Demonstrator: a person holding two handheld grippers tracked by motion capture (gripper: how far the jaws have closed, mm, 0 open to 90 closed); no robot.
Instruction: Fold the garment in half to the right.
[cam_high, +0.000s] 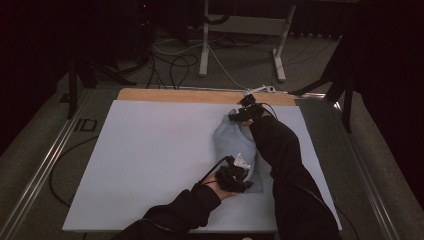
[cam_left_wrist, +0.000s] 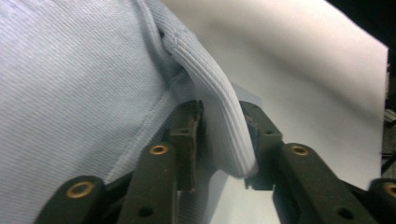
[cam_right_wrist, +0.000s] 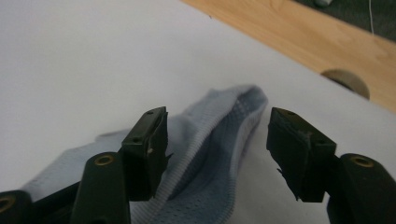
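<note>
A pale blue knit garment (cam_high: 236, 145) lies crumpled on the right half of the white mat (cam_high: 150, 160). My left gripper (cam_high: 240, 174) is at its near end. In the left gripper view the jaws (cam_left_wrist: 222, 140) stand a little apart, and the ribbed hem (cam_left_wrist: 217, 107) hangs loosely between them without being pinched. My right gripper (cam_high: 239, 116) is at the garment's far end. In the right gripper view it (cam_right_wrist: 217, 140) is open just above a mesh-lined fold of the cloth (cam_right_wrist: 219, 186), with nothing gripped.
A wooden board (cam_high: 175, 95) shows beyond the mat's far edge, with a round hole (cam_right_wrist: 345, 81) near my right gripper. Past the table are a white frame's legs (cam_high: 204, 45) and cables on the floor. Metal rails (cam_high: 45, 160) flank the table.
</note>
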